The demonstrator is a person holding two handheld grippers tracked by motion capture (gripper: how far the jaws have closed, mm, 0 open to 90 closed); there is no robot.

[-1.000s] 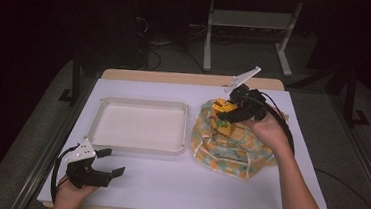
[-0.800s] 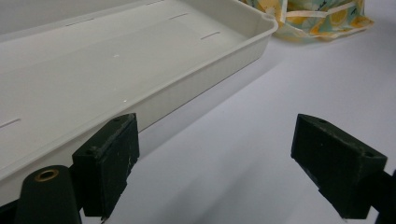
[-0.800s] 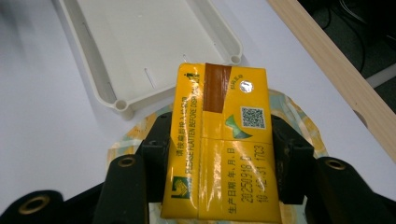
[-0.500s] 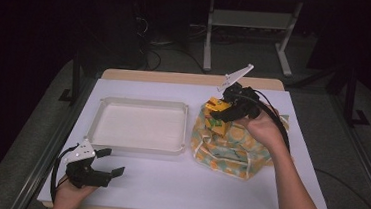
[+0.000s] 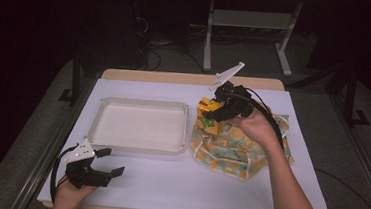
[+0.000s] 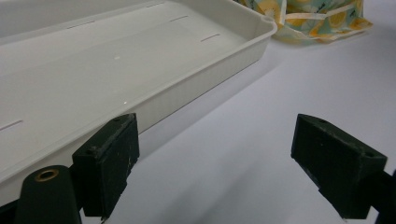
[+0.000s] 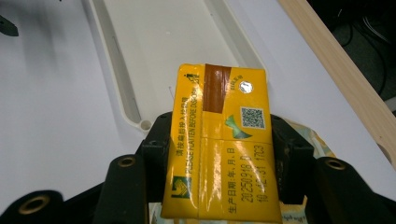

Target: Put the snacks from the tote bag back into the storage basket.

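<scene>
A yellow drink carton [image 7: 220, 140] with a brown strip and printed date is clamped between the jaws of my right gripper [image 7: 219, 154]. In the high view that right gripper [image 5: 212, 111] holds the yellow carton [image 5: 206, 106] above the left edge of a lemon-print cloth bag [image 5: 235, 144], close to the white tray [image 5: 140, 145]. My left gripper [image 5: 109, 161] rests open near the table's front left corner, with nothing between its jaws. In the left gripper view the white tray [image 6: 187, 88] lies just ahead of the left gripper [image 6: 215, 172] and the cloth bag [image 6: 308, 18] sits beyond.
A white sheet [image 5: 192, 185] covers the table. The table's wooden far edge [image 5: 175, 78] runs behind the tray, with a dark floor, cables and a metal stand beyond it.
My right gripper has lifted the yellow carton up out of the bag and carried it slightly left toward the tray. The left gripper has stayed put.
</scene>
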